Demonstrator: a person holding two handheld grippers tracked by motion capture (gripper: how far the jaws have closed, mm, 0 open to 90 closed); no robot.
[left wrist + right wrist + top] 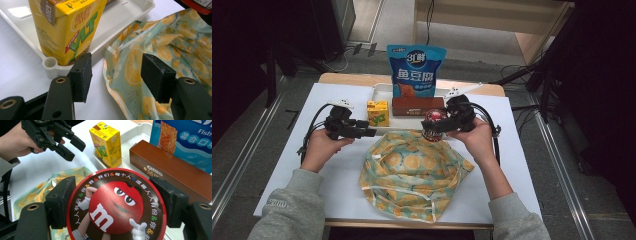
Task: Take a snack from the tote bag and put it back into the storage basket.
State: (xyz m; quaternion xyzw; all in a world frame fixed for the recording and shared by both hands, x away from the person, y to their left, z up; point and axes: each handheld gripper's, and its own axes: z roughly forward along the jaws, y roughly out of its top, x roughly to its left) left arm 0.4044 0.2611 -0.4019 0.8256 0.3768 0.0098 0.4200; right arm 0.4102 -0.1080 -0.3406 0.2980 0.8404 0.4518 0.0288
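Lemon-printed cloth bag (414, 172) is spread on the tabletop (337, 172), nothing seemingly packed yet. Clamped at its sides in the right claw (435, 125), the round M&M's tin (434, 122) is held at the bag's 12 o'clock edge, lid facing the claw's camera. The left claw (367, 128) gapes empty.

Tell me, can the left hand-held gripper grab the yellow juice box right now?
Probably yes. The left hand-held gripper is open, and the yellow juice box stands upright at the tray's near corner, just ahead of one jaw. Nothing lies between them; only the low tray rim is near.
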